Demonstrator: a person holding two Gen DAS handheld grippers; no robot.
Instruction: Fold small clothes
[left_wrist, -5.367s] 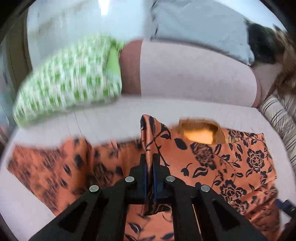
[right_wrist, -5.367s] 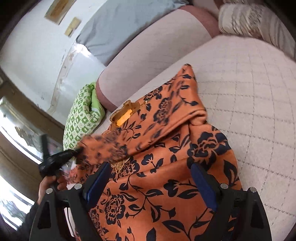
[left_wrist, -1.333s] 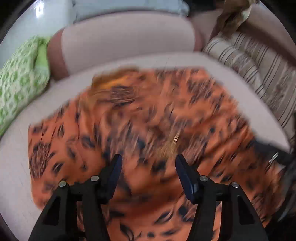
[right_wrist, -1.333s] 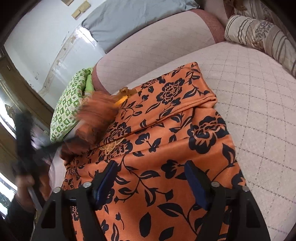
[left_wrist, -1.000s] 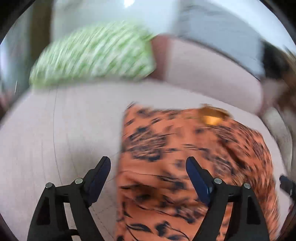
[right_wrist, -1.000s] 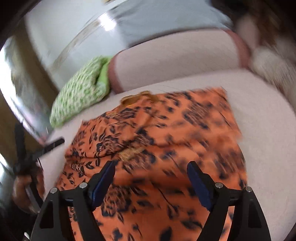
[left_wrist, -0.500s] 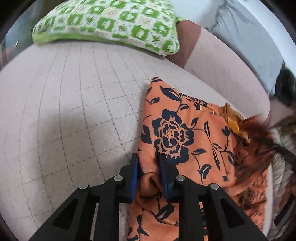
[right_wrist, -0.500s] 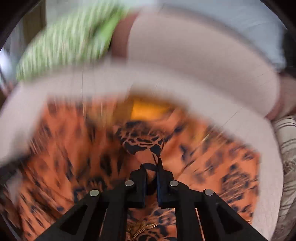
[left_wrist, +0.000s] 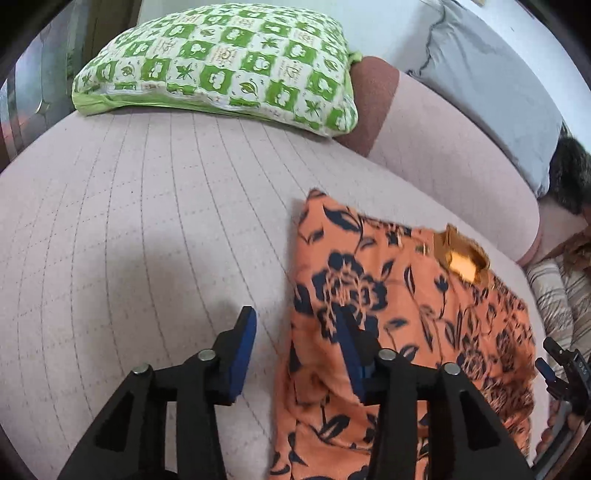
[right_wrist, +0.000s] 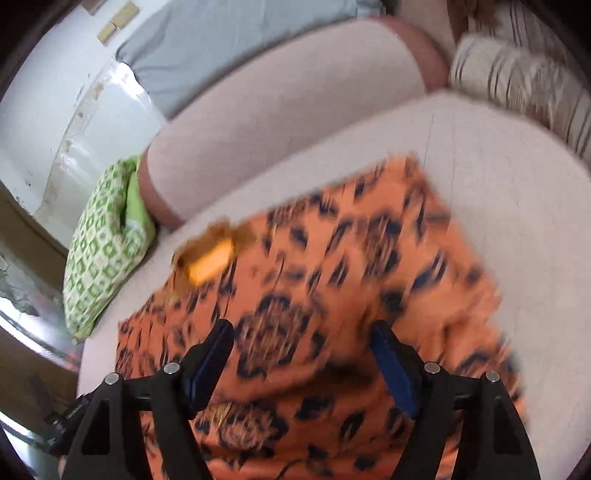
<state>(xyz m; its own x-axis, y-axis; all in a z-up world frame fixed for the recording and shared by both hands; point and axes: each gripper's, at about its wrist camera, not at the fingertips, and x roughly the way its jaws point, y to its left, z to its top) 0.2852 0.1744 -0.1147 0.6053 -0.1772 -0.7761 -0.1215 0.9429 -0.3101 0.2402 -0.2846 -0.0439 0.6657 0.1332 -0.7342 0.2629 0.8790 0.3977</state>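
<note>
Both tongs spread over an orange floral garment on a quilted pink sofa seat.

The left tongs (left_wrist: 295, 332) stand spread, one blue pad over bare seat, the other at the left edge of the orange garment (left_wrist: 406, 302), pinching nothing. The right tongs (right_wrist: 301, 350) gape wide above the same cloth, also holding nothing. The one garment lies flat on the sofa seat (left_wrist: 147, 221) — its yellow-lined neck opening toward the backrest (left_wrist: 443, 155). One green-and-white checked pillow (left_wrist: 229, 62) rests at the left end, one striped cushion (right_wrist: 524, 81) at the right, and a grey cloth (right_wrist: 229, 40) drapes the backrest below a pale wall. The right wrist view is motion-blurred — the pattern smears and the garment's near edge is cut off.
</note>
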